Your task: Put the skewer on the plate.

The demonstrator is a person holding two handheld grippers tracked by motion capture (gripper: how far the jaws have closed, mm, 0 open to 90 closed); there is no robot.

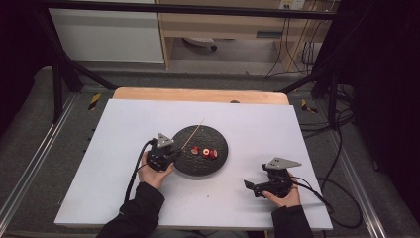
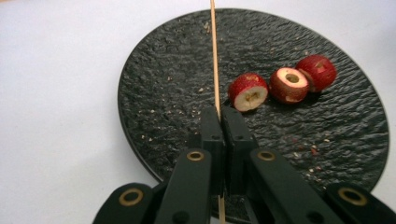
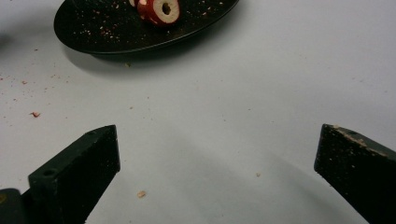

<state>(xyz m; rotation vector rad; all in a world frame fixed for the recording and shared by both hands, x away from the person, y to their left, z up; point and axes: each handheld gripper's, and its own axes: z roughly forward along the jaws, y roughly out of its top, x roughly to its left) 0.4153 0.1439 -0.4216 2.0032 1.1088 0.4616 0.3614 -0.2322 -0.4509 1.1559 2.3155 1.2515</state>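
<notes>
thin wooden skewer point(image 2: 215, 60), slanting over black plate point(image 2: 159, 93)

Plate point(image 1: 185, 166) sits mid-table point(image 1: 124, 198), slightly toward near edge. Three fruit pieces point(image 1: 204, 151) in a row on plate, right of its centre. Skewer point(image 1: 193, 133) slants over plate's far-left part, tip past far rim. Left tool point(image 1: 171, 152) at plate's left rim. Right tool point(image 1: 255, 187) near table's near-right corner, well apart from plate.
</notes>
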